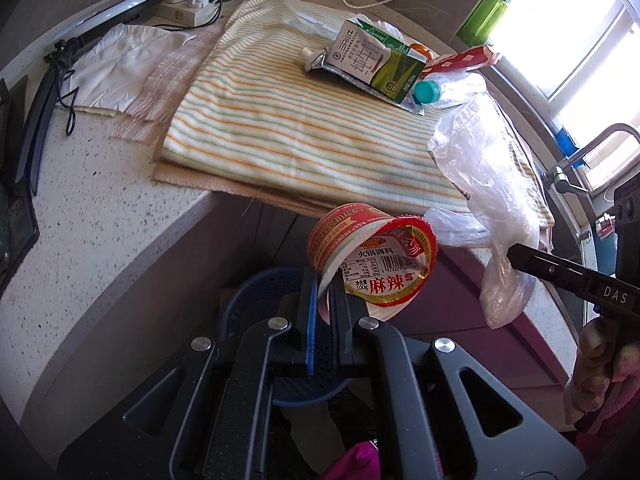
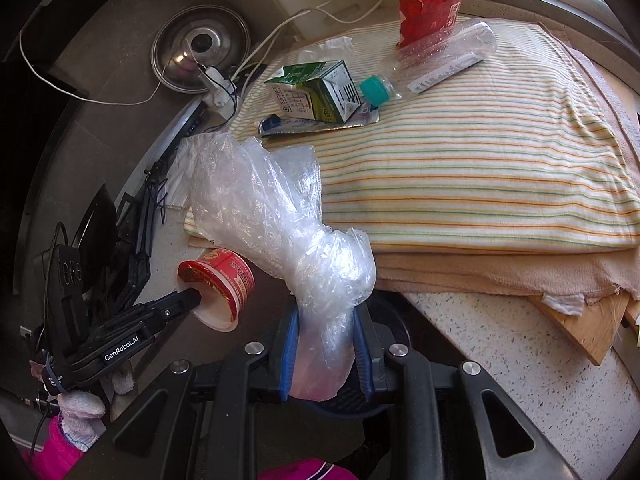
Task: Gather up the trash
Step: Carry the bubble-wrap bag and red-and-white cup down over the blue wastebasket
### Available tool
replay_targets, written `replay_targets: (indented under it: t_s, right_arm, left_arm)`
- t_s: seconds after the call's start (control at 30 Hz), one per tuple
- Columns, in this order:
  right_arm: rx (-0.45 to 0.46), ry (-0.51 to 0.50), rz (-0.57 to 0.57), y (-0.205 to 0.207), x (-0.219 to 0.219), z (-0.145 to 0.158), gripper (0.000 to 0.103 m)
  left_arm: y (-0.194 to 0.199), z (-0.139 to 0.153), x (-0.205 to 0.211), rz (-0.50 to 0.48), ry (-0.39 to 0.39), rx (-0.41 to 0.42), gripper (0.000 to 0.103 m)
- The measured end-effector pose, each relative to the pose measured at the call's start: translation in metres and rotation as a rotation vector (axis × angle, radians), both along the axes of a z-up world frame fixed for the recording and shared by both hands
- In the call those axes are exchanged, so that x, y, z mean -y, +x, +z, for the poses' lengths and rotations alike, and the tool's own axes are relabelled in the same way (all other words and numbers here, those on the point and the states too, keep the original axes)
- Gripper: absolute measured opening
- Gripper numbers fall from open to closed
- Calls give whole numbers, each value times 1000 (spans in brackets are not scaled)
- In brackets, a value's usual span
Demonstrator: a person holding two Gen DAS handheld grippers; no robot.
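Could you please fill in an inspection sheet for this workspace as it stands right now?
Surface: speckled countertop under a striped towel.
Job's things: red sauce cup and clear plastic bag held off the counter's edge; milk carton, plastic bottle, red carton, flattened pouch on the towel.
Clutter: pot lid, green soap bottle.
Grippers: left gripper clamps the cup's wall; right gripper squeezes the bag.
Cables: white cord, power strip.
Surroundings: blue basket below, window, faucet.
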State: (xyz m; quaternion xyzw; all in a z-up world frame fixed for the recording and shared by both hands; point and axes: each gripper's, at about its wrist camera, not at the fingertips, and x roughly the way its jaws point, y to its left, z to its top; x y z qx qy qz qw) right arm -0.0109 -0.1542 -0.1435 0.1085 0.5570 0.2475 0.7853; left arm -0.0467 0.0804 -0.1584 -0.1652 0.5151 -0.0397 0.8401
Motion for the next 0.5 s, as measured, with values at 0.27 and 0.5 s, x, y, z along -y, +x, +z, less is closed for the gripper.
replay_targets:
  t_s: [0.27,0.5]
  right_arm:
    - [-49,-29,31,-14,-15,-27,25]
    - [-84,-75,45,-21,-25,-55,25]
  left_arm:
    - [-19,-35,1,-10,3,-76,3]
    - [-27,-70,-2,-24,19,-152,3]
